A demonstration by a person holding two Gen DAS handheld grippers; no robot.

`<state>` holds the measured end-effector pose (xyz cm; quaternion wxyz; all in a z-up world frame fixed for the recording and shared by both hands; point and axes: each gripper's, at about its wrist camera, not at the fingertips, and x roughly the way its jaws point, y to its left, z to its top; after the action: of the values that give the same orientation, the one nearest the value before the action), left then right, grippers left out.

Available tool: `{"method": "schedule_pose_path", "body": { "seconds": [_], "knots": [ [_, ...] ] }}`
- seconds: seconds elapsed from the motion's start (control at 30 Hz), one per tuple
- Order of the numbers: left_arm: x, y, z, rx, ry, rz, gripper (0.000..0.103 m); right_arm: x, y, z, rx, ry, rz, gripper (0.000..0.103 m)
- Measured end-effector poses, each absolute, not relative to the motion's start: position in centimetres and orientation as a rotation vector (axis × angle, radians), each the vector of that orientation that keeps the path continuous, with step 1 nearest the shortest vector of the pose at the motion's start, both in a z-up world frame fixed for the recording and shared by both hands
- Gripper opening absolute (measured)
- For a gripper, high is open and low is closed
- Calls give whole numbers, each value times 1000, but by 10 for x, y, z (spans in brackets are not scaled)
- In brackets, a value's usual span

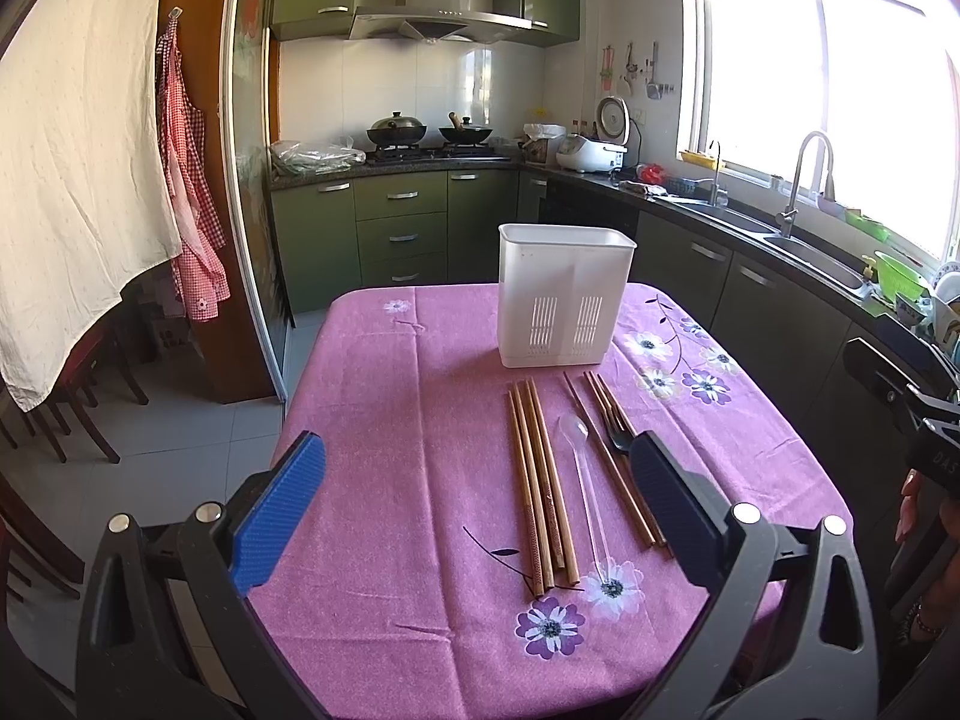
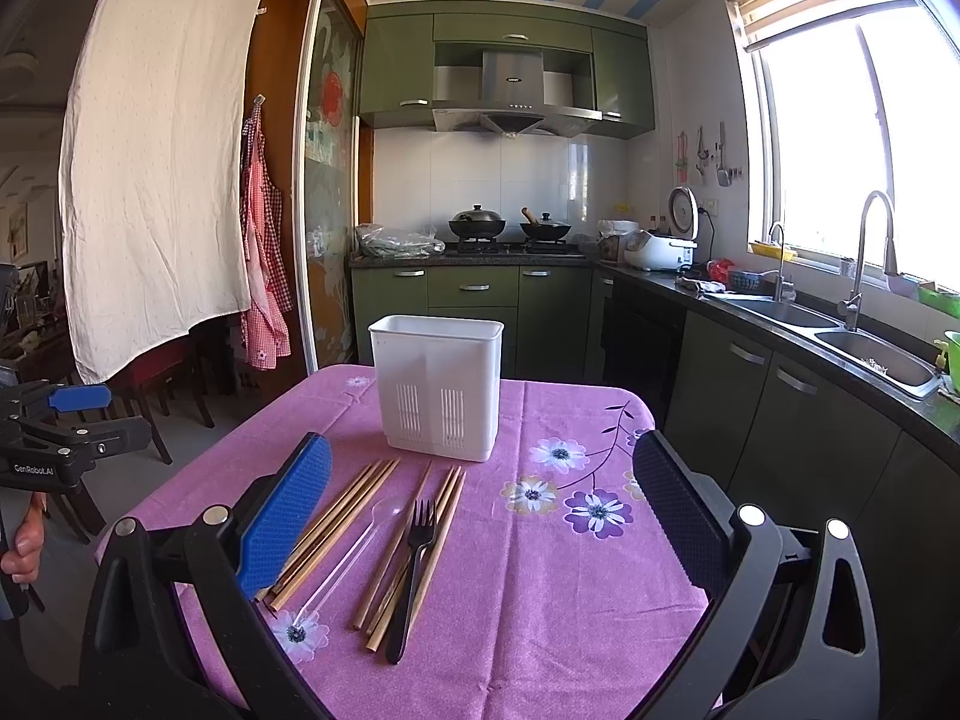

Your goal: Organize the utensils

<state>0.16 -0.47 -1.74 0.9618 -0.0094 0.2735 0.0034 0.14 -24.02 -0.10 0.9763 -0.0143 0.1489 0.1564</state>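
chopsticks [image 1: 540, 480], black fork [image 2: 414, 570] lie lengthwise toward white holder [image 1: 564, 294]; both grippers [image 1: 474, 480] [image 2: 480, 498] spread apart.

Bright daylight from the blown-out window [image 1: 840, 90] — sharp, fisheye-bent edges.

Pink floral tablecloth [image 2: 540, 588], white slotted holder [image 2: 437, 387], black fork [image 2: 414, 570], green cabinets [image 2: 474, 288]
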Motion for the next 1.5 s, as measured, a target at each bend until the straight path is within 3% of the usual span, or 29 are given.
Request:
{"method": "schedule_pose_path", "body": {
  "seconds": [1.5],
  "knots": [
    [3, -9, -21, -15, 574, 1, 97, 2, -241, -5, -32, 318, 315, 99]
  ]
}}
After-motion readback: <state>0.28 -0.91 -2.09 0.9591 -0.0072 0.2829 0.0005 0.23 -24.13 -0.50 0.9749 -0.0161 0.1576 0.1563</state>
